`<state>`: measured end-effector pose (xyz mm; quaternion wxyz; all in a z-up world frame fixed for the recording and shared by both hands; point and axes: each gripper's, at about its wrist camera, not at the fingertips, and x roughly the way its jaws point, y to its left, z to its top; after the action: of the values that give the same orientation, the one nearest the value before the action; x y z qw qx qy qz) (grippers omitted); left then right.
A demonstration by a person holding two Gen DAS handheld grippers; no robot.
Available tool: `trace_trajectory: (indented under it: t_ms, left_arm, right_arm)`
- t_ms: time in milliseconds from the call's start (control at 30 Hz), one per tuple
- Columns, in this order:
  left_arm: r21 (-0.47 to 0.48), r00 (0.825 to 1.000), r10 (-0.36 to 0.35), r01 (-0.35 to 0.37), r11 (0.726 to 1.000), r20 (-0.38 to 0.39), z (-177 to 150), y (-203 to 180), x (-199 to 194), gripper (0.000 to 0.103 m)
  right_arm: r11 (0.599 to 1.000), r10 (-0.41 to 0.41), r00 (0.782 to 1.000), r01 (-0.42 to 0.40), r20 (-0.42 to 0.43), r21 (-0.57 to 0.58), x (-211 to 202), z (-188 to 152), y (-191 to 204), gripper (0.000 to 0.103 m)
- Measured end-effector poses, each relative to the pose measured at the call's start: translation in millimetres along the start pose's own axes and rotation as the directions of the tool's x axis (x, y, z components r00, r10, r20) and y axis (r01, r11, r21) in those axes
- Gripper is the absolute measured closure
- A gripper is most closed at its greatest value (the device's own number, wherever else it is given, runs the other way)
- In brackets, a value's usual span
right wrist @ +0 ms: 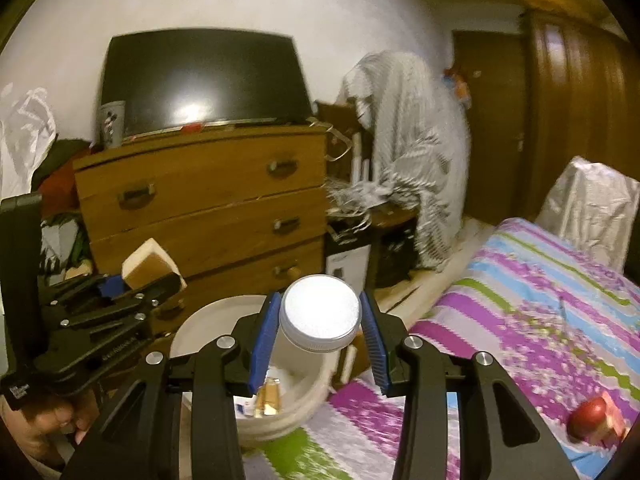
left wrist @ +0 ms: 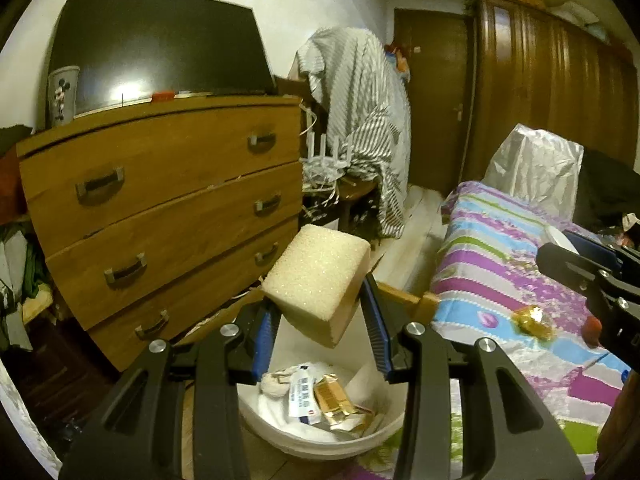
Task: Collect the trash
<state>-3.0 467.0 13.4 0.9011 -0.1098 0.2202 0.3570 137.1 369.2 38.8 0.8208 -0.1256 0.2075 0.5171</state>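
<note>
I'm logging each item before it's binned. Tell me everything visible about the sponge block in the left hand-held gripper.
The sponge block is pale beige, coarse-pored foam, a thick rectangular chunk with a smoother tan side face. It is tilted, one corner pointing down, clamped between the blue pads of the left hand-held gripper, above the white bin that already holds wrappers.

- Sponge block (left wrist: 318, 282): pale yellow, coarse-pored, tilted w/ one corner pointing down; in air above bucket, low end between blue pads.
- Jar (right wrist: 320, 314): white body, silver screw lid facing cam, tilted; between blue pads, over bucket's near rim.
- Bucket (left wrist: 280, 432): white, round, open top, on floor just beside bed. Inside: gold foil wrappers (left wrist: 334, 400), white tube w/ label (left wrist: 302, 394), crumpled white bits.
- Gold foil wrapper (left wrist: 534, 320): crumpled, lying on striped bedspread, well apart from bucket.
</note>
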Motion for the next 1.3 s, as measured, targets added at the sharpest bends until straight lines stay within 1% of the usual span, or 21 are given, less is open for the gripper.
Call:
trace_trajectory:
  t_ms: [100, 133, 233, 267, 333, 433, 500, 533, 567, 667, 700, 767, 833, 1300]
  left_arm:
    - [-0.008, 0.999, 0.006, -0.006, 1.000, -0.038, -1, 13, 16, 0.064]
    - [-0.011, 0.999, 0.006, -0.007, 1.000, -0.051, -2, 17, 21, 0.064]
    - [-0.018, 0.995, 0.003, -0.005, 1.000, -0.099, -4, 28, 39, 0.064]
    - [-0.016, 0.992, 0.000, -0.002, 1.000, -0.126, -5, 31, 48, 0.064]
    - [-0.014, 0.988, -0.001, -0.001, 1.000, -0.152, -8, 34, 58, 0.064]
    - [-0.014, 0.979, -0.010, 0.007, 1.000, -0.204, -13, 40, 74, 0.064]
    - [-0.026, 0.971, -0.020, 0.014, 1.000, -0.239, -15, 46, 87, 0.064]
    - [-0.032, 0.967, -0.026, 0.018, 0.999, -0.255, -16, 47, 91, 0.064]
    - [-0.041, 0.962, -0.034, 0.024, 0.999, -0.271, -17, 50, 96, 0.064]
    - [-0.054, 0.946, -0.053, 0.037, 0.998, -0.320, -20, 55, 110, 0.064]
    - [-0.053, 0.943, -0.054, 0.039, 0.998, -0.328, -21, 55, 113, 0.064]
    - [-0.049, 0.937, -0.057, 0.043, 0.998, -0.344, -22, 54, 119, 0.064]
    - [-0.048, 0.935, -0.058, 0.044, 0.998, -0.350, -23, 54, 123, 0.064]
    - [-0.051, 0.933, -0.055, 0.040, 0.998, -0.356, -26, 53, 128, 0.064]
  right_arm:
    - [0.999, 0.047, 0.996, -0.047, -0.078, 0.000, 36, 6, 9, 0.061]
    - [0.998, 0.065, 0.991, -0.065, -0.115, 0.001, 50, 7, 11, 0.061]
    - [0.995, 0.096, 0.976, -0.097, -0.195, 0.003, 79, 0, 12, 0.061]
    - [0.995, 0.102, 0.970, -0.104, -0.222, 0.004, 91, -1, 13, 0.061]
    - [0.992, 0.121, 0.954, -0.122, -0.274, 0.015, 113, -3, 14, 0.061]
    - [0.989, 0.145, 0.933, -0.142, -0.329, 0.035, 135, -8, 9, 0.061]
    - [0.986, 0.164, 0.913, -0.157, -0.374, 0.048, 153, -11, 9, 0.061]
    - [0.986, 0.166, 0.908, -0.159, -0.384, 0.051, 157, -13, 6, 0.061]
    - [0.985, 0.175, 0.898, -0.166, -0.404, 0.057, 166, -14, 7, 0.061]
    - [0.982, 0.186, 0.882, -0.177, -0.433, 0.062, 180, -19, 7, 0.061]
    - [0.982, 0.189, 0.878, -0.180, -0.439, 0.063, 182, -20, 4, 0.061]
    - [0.981, 0.191, 0.875, -0.184, -0.446, 0.060, 185, -22, 4, 0.061]
    - [0.981, 0.193, 0.874, -0.186, -0.446, 0.060, 187, -22, 4, 0.061]
    - [0.981, 0.191, 0.876, -0.182, -0.444, 0.062, 188, -22, -1, 0.061]
